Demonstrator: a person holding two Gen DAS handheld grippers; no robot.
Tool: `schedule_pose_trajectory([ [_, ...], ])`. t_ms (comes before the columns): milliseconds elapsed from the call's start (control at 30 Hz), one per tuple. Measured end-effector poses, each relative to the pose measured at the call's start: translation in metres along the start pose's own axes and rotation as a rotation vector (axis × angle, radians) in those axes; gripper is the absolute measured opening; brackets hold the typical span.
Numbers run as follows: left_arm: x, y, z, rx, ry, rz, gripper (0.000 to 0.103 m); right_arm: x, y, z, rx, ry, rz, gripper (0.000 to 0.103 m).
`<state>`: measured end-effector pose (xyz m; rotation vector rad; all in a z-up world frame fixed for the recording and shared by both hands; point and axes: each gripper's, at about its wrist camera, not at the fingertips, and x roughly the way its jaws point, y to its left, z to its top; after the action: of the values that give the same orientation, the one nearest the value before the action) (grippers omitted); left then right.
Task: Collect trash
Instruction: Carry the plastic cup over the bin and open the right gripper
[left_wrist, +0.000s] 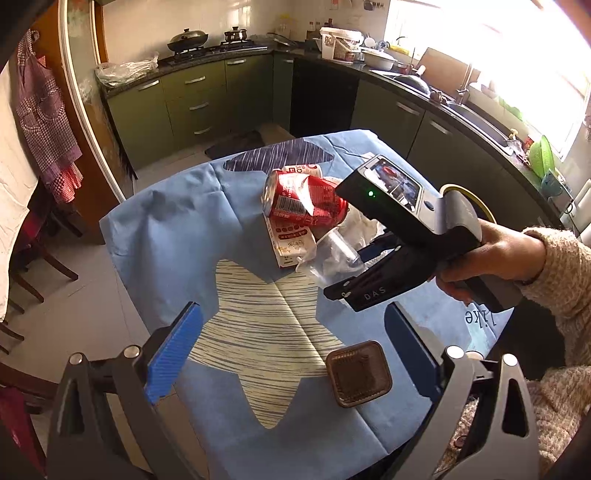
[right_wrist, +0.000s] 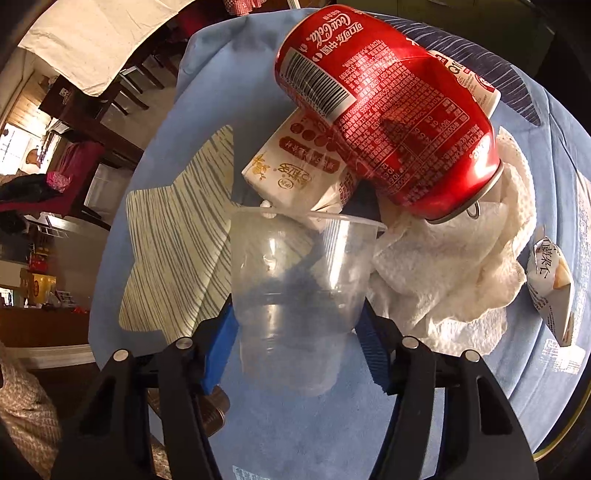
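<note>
A pile of trash lies on the blue star-patterned tablecloth (left_wrist: 166, 240): a dented red cola can (right_wrist: 388, 118) on top of a white drink carton (right_wrist: 295, 173), a crumpled paper towel (right_wrist: 450, 273) and a small snack wrapper (right_wrist: 550, 288). My right gripper (right_wrist: 295, 350) points steeply down, and its blue pads press both sides of a clear plastic cup (right_wrist: 299, 280) whose rim touches the carton. In the left wrist view the same cup (left_wrist: 332, 254) sits under the right gripper's body. My left gripper (left_wrist: 291, 350) is open above the cloth, with a small brown square tray (left_wrist: 358, 373) lying near its right finger.
A person's hand (left_wrist: 491, 254) in a knit sleeve holds the right gripper. Green kitchen cabinets (left_wrist: 195, 99), a stove and a sink run behind the table. Chairs (left_wrist: 33, 258) and a hanging apron stand at the left, beyond the table's edge.
</note>
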<state>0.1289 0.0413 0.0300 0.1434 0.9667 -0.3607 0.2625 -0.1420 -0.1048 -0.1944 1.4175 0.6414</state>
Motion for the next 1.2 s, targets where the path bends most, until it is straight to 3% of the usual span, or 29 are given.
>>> schedule_pose_trajectory([
  [233,0.016,-0.023,0.008,0.054,0.031,-0.028,0.094,-0.039,-0.012,-0.026,0.008,-0.061,0.093,0.058],
  [433,0.032,-0.049,0.013,0.115,0.059,-0.060,0.094,-0.101,-0.084,-0.083,0.118,-0.159,0.090,0.058],
  [533,0.042,-0.062,0.014,0.134,0.073,-0.085,0.094,-0.131,-0.150,-0.121,0.261,-0.214,0.042,0.058],
  [700,0.065,-0.092,0.022,0.190,0.117,-0.122,0.094,-0.165,-0.270,-0.187,0.519,-0.273,-0.110,0.059],
  [867,0.078,-0.121,0.036,0.244,0.123,-0.148,0.094,-0.152,-0.359,-0.233,0.676,-0.247,-0.254,0.059],
  [1000,0.091,-0.138,0.046,0.270,0.138,-0.152,0.094,-0.128,-0.404,-0.238,0.736,-0.209,-0.282,0.061],
  [1200,0.116,-0.164,0.064,0.330,0.157,-0.151,0.094,-0.116,-0.431,-0.239,0.766,-0.186,-0.382,0.066],
])
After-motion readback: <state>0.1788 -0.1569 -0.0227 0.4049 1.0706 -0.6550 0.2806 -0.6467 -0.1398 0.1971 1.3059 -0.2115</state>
